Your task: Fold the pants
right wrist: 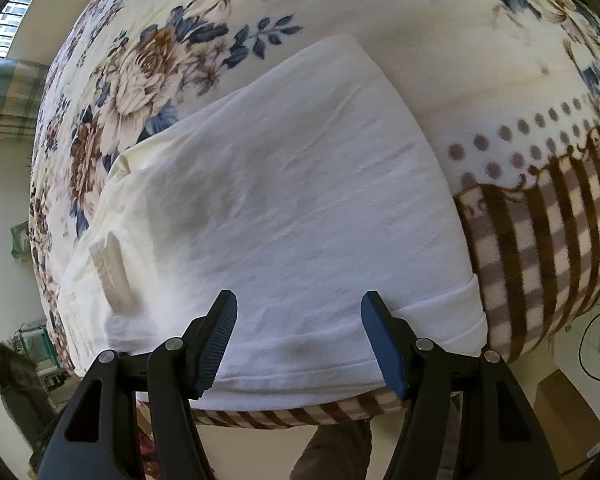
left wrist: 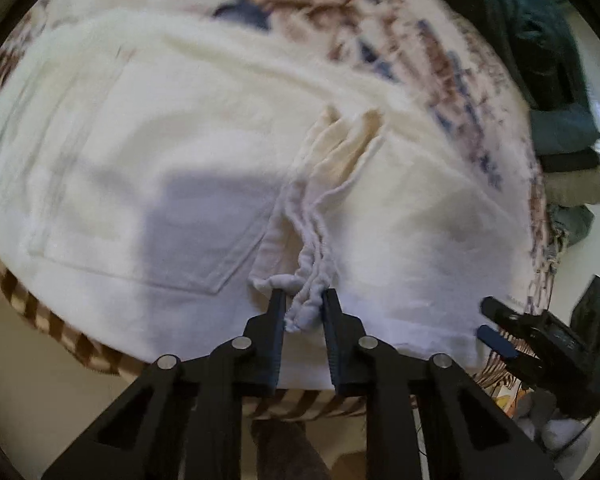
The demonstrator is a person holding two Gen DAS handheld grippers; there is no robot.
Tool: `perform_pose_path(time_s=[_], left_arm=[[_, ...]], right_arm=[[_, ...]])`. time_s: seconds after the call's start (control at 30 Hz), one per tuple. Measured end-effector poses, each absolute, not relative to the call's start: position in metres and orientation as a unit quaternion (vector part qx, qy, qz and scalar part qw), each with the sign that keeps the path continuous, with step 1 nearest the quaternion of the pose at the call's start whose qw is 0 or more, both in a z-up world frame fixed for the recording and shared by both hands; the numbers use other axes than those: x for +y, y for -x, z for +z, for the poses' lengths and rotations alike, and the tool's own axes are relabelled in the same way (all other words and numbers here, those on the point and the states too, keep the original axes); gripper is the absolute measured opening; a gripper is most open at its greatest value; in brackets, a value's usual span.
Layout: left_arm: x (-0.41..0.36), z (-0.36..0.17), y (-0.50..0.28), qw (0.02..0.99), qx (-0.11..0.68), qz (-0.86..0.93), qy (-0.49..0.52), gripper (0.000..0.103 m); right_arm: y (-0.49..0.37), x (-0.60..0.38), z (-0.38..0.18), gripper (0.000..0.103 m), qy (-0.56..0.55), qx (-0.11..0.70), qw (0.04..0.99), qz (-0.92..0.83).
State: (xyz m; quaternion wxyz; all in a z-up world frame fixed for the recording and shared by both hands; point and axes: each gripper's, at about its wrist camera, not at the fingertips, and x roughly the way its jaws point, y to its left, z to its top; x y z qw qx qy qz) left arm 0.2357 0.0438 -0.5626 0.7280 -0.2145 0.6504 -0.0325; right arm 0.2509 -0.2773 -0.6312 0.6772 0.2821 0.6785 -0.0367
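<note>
White pants (left wrist: 172, 168) lie spread on a floral blanket (left wrist: 440, 52); a back pocket shows at the lower left. My left gripper (left wrist: 305, 300) is shut on a bunched ridge of the pants' fabric (left wrist: 308, 276) near the front edge. In the right wrist view the pants (right wrist: 292, 200) lie folded lengthwise, a belt loop at the left. My right gripper (right wrist: 298, 304) is open and empty just above the pants' near hem (right wrist: 300, 376). It also shows in the left wrist view (left wrist: 496, 320) at the lower right.
The blanket (right wrist: 160, 64) has a checked brown border (right wrist: 540, 240) along the front and right edge. Dark folded clothes (left wrist: 556, 92) are stacked at the far right. Floor, a person's leg and boxes lie below the edge.
</note>
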Motion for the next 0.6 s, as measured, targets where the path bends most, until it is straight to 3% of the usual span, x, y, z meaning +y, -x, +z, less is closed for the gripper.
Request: perform_pose_path(time_s=[0.23,0.6], left_arm=[[0.049,-0.533,-0.239,0.752,0.62,-0.051,0.218,0.012],[0.065,-0.578,-0.238,0.728,0.652,-0.027,0.211,0.015]], right_arm=[[-0.252,-0.277,-0.631,0.067,-0.282,0.68,0.676,-0.033],[-0.258,-0.261,-0.636,0.067,-0.264,0.699,0.665,-0.003]])
